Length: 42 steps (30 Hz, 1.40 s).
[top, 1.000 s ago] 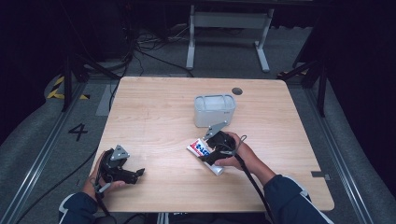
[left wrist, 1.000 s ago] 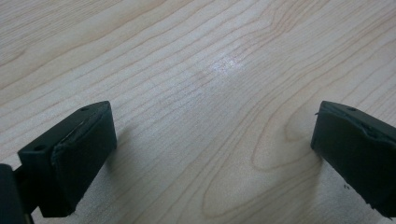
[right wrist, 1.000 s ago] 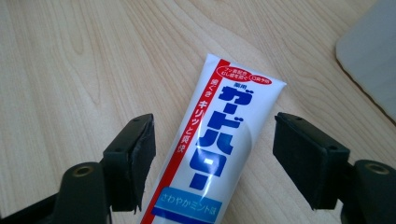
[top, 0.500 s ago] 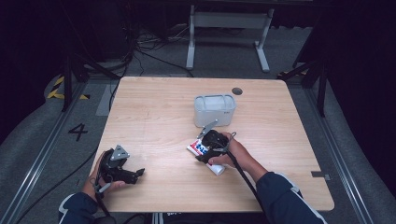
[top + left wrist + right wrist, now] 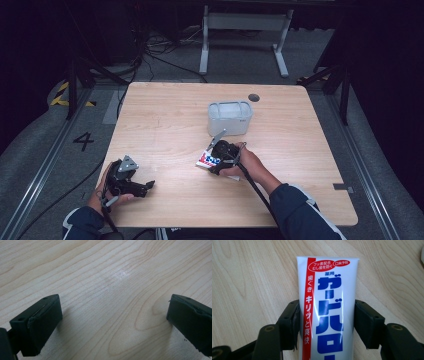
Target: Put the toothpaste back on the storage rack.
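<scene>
Left gripper (image 5: 142,188) sits open and empty near the table's (image 5: 165,120) front-left corner. Right gripper (image 5: 327,322) is clamped across the toothpaste tube (image 5: 327,302), just in front of the clear bin (image 5: 229,118). Tube's probably soft and slick, so squeeze mid-body, gently.

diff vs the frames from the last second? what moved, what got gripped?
Little changed. The right gripper shifted slightly toward the table's left over the toothpaste tube and now has its jaws closed against both sides of the tube, which lies about where it was. Whether it already gripped the tube a second ago is too small to tell. The left gripper, open over bare table, and the clear container stayed put.
</scene>
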Each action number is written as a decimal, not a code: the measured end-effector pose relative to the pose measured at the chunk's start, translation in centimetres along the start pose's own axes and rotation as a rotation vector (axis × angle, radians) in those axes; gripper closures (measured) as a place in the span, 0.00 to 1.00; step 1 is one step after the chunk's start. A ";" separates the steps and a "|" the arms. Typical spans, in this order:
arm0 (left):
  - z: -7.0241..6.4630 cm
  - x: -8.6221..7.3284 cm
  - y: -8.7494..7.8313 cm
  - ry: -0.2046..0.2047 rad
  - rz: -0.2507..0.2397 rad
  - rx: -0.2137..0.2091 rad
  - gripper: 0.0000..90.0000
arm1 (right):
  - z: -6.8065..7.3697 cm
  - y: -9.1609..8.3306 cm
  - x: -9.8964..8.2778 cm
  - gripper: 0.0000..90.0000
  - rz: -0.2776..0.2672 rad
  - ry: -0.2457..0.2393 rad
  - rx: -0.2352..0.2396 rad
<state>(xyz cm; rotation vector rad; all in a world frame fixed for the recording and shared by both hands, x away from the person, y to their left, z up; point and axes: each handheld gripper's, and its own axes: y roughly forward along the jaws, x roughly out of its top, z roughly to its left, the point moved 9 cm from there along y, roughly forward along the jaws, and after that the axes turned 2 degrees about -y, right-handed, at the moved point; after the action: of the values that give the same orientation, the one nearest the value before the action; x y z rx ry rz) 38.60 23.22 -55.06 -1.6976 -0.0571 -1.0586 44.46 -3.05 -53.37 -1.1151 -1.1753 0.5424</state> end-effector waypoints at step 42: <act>0.1 0.1 0.0 0.008 -0.003 0.003 0.01 | -1.5 -6.0 -0.9 0.72 -0.193 0.000 -0.025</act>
<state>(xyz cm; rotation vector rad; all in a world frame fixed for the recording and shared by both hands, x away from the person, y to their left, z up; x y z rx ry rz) 38.69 23.26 -55.03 -1.6907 -0.0560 -1.0668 44.37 -6.81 -48.34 -1.0098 -1.2773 0.3799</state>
